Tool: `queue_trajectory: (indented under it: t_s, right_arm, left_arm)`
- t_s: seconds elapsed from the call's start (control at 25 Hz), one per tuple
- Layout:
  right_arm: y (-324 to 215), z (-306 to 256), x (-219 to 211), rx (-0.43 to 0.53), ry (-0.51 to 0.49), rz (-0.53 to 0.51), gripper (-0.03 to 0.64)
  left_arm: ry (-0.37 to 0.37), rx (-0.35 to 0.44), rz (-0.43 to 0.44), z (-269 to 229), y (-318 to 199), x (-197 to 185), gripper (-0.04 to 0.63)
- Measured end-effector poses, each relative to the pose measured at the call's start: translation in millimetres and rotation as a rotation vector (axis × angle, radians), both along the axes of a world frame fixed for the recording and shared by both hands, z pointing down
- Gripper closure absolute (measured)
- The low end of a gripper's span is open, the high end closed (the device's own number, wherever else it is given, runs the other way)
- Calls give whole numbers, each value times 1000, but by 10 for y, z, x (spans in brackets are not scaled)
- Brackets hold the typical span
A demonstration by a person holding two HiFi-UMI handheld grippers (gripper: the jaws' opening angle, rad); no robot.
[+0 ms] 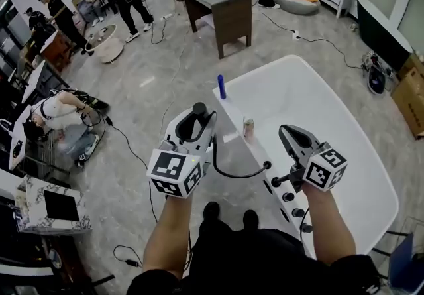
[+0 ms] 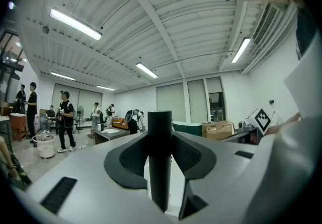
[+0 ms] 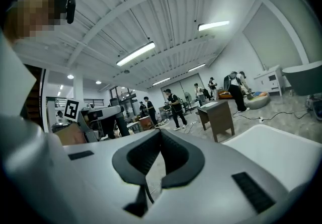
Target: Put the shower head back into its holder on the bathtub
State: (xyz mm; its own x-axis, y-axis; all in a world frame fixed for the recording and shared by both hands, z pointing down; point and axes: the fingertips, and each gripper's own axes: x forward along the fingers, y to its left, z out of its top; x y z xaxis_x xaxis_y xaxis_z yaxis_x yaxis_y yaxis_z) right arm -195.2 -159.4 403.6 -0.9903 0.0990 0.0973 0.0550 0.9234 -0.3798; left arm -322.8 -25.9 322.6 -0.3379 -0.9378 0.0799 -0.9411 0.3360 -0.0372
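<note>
Head view: a person's two forearms reach out, a gripper in each hand, at the near left corner of a white bathtub (image 1: pixel 318 98).
Left gripper (image 1: pixel 196 121): held left of the tub's rim, over the grey floor (image 1: pixel 152 88).
Left fingers: closed from both sides on the black handle of the shower head (image 1: pixel 199 110); in the left gripper view the dark pads press against that upright handle.
Shower head: up in the left gripper, clear of the tub and standing roughly upright, its top poking above the fingers.
Hose (image 1: pixel 233 175): black, sagging from under the left gripper and running right to the tub's near rim.
Right gripper (image 1: pixel 285 132): over the tub's near rim, right of the shower head and apart from it.
Right fingers: tips closed together with nothing between them, as the right gripper view shows.
Knobs (image 1: pixel 289 196): black, in a row on the near rim, under the right gripper.
Holder: I cannot pick it out among the rim fittings.
Blue bottle (image 1: pixel 222 86): upright on the far left corner of the rim.
Can (image 1: pixel 248 128): upright on the left rim, between the bottle and the grippers.
Far side: a brown bench (image 1: pixel 225 8) and several people standing or crouching on the far left.
</note>
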Motion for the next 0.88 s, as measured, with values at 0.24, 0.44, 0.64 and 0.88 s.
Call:
queue_trajectory:
  t_s: [0.24,0.44,0.64,0.88]
  right_arm:
    - [26,-54,-95,18,13,127,601]
    - [62,-198,-113,35,3,262,601]
    - [226,-286,-163,27,-4,352,601]
    - [196,-241,196,38,15,470,601]
  left_arm:
    - [24,35,133,-40,-159,-234,443]
    - [28,58,301,-171,-353,-250,443]
    - [31,77,410,-293,-449,-297,443]
    - [38,99,536,-327,-688,-33,443]
